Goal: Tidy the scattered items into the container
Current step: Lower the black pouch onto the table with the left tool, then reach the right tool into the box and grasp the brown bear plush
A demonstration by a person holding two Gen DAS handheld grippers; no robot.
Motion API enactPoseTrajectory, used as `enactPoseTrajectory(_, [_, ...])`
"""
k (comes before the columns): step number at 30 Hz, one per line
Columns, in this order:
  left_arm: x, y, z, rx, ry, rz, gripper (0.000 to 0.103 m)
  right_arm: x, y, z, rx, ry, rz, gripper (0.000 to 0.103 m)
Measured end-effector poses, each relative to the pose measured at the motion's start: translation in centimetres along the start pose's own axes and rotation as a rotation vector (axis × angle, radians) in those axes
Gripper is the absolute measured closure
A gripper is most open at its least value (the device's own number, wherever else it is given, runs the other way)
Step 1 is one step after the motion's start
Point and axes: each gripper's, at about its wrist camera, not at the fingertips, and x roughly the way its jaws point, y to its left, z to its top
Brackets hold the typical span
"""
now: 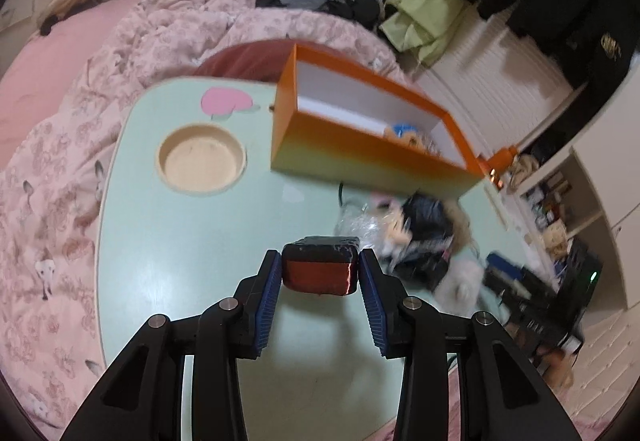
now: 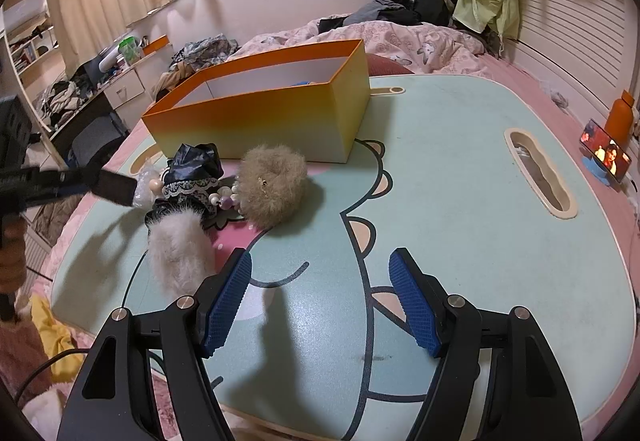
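Two claws: I hold one in each hand, both angled down over a pale green surface (image 2: 460, 161) printed with a cartoon animal.
Left claw (image 1: 320, 273): its blue pads are closed onto a small block (image 1: 319, 265), dark on top with a shiny reddish-brown face toward me. The block hangs above the surface, near the loose pile.
Right claw (image 2: 320, 293): its jaws stand wide apart with nothing between them, only bare surface below.
Container: an orange box (image 2: 260, 121) with white inner walls sits open-topped at the far side of the surface. Something blue and yellow (image 1: 408, 133) lies inside, at one end.
Scattered items: just in front of the box lie a tan fluffy scrunchie (image 2: 272, 187), a white fluffy piece (image 2: 176, 253), a dark blue ruffled cloth with lace trim (image 2: 196, 169), some pale beads (image 2: 224, 197) and a crumpled clear plastic wrap (image 2: 146, 181). They touch or overlap one another.
Surface details: a round recess (image 1: 200, 161) and a long oval slot (image 2: 540, 177) are sunk into it.
Surroundings: a bed with a pink floral duvet (image 1: 60, 201) lies around the surface, with dark clothes (image 2: 408, 5) heaped at its far end.
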Motion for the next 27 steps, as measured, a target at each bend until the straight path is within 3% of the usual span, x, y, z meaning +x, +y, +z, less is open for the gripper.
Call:
enactPoseTrajectory(8, [2.3,-0.6,-2.5,0.045,0.07,0.006,0.064,-0.2,-0.5,-0.1,0.006,-0.003,-0.006,0.031])
enactPoseTrajectory(12, [2.4,-1.4,-2.6,0.053,0.053,0.009,0.061,-0.2,-0.5,-0.2,-0.002,-0.002,-0.014,0.031])
enactPoseTrajectory(15, [2.1,-1.6,-2.7,0.046,0.029,-0.007,0.049,-0.2,-0.3,-0.3,-0.001,-0.002,-0.014,0.031])
enactPoseTrajectory(20, [1.2,-1.6,-2.5,0.044,-0.017,0.01,0.045,0.0,-0.4,0.1,-0.007,0.019,-0.02,0.031])
enactPoseTrajectory(24, [0.8,-1.3,-2.4,0.029,-0.051,0.041,0.043,0.0,-0.2,2.0,-0.016,-0.002,-0.034,0.031])
enactPoseTrajectory(27, [0.8,-1.1,-2.4,0.016,-0.056,0.037,0.043,0.8,-0.2,4.4,-0.036,-0.007,-0.093,0.031])
